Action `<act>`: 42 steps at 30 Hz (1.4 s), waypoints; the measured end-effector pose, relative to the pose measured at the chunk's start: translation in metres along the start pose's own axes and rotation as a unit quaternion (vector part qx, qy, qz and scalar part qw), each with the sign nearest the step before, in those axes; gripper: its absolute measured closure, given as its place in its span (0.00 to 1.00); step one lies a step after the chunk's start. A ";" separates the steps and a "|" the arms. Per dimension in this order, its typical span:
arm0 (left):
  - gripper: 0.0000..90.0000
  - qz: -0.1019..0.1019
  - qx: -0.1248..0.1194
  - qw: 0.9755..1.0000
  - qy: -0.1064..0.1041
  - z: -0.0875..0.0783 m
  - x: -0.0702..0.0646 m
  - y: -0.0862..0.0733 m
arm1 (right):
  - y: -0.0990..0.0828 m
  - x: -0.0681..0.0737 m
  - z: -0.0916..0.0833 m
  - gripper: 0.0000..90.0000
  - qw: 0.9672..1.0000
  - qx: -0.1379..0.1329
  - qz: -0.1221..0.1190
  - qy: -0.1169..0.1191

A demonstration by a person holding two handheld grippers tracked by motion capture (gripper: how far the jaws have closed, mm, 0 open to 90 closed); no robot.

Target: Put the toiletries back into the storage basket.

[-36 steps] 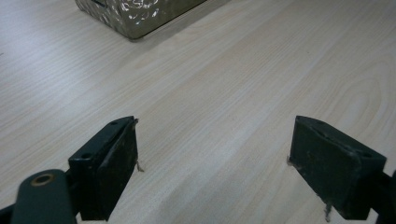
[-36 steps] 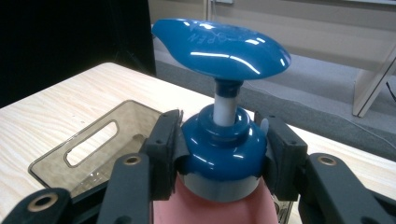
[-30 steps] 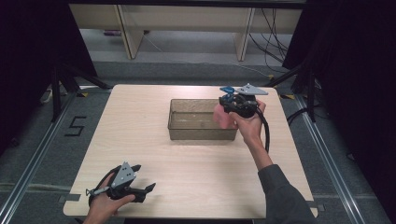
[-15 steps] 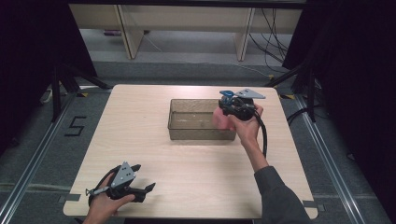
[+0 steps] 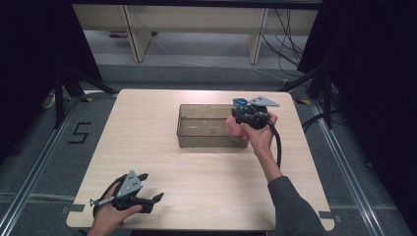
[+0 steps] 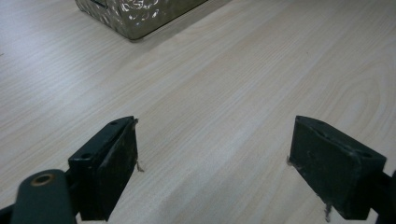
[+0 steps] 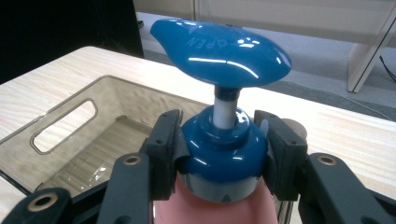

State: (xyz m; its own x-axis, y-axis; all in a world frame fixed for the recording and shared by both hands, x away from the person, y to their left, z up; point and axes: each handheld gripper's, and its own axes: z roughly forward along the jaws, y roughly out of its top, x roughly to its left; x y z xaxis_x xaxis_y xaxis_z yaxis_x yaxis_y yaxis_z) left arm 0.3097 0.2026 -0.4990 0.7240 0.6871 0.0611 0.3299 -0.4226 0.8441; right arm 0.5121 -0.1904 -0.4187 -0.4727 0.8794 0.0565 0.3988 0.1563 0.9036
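Pink bottle (image 7: 210, 205) with a blue pump top (image 7: 219, 51) sits squeezed between the jaws of my right tongs (image 7: 219, 149), gripped at its blue collar. Since a moment ago I have carried it a little closer to me, so it now hangs at the right end of the clear bin (image 5: 211, 142), whose open inside lies just left of my tongs. I think lowering it in comes next. My left tongs (image 6: 215, 158) rest spread wide with nothing in them, low over the wooden table (image 6: 243, 84), far from the bin.

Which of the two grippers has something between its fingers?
The right gripper, clamped on the pink pump bottle's blue collar; the left gripper is open over bare table.
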 end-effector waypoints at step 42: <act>0.16 0.002 0.007 1.000 -0.002 0.000 0.001 -0.001 | -0.022 0.008 -0.005 0.34 0.999 -0.033 0.025 0.006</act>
State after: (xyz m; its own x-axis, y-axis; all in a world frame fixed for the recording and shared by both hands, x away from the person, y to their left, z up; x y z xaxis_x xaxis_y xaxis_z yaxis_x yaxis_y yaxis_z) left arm 0.3099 0.2040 -0.4995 0.7276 0.6833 0.0613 0.3361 -0.4329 0.8365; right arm 0.4954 -0.1891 -0.4355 -0.4624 0.8801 0.1077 0.3707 0.0816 0.9252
